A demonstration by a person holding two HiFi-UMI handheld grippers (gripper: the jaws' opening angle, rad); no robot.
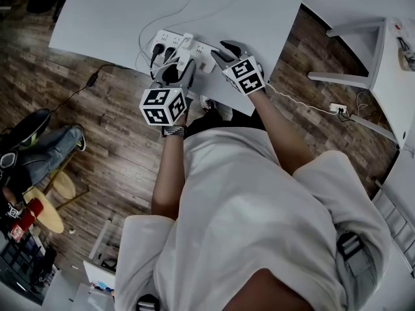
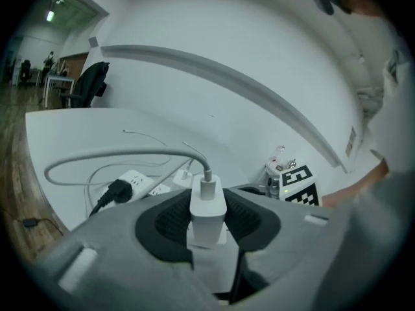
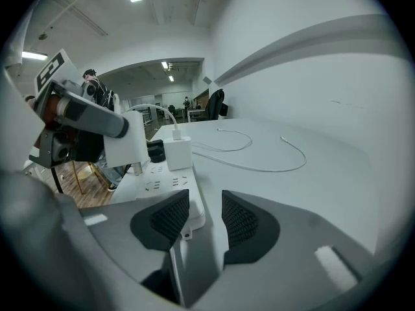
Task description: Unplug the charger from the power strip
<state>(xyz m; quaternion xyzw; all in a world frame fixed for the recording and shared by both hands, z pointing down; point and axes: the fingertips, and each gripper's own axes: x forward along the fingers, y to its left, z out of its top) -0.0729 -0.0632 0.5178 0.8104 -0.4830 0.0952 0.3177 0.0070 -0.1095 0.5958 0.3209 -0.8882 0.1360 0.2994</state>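
A white power strip (image 1: 166, 37) (image 2: 137, 181) (image 3: 170, 192) lies near the front edge of the white table (image 1: 117, 11). My left gripper (image 1: 175, 70) (image 2: 209, 220) is shut on the white charger (image 2: 207, 201) (image 3: 178, 151), whose white cable rises from its top. In the right gripper view the charger stands right over the strip, and its prongs are hidden. My right gripper (image 1: 221, 52) (image 3: 206, 214) sits at the strip's right end with its jaws a little apart and nothing between the pads. One pad hangs over the strip's end.
A black plug (image 2: 113, 191) (image 3: 154, 151) sits in the strip's left part. Loose white cables (image 3: 259, 164) (image 1: 178, 5) trail across the table behind it. A wall socket box (image 1: 338, 109) lies on the wooden floor at right, beside a white shelf (image 1: 382, 57).
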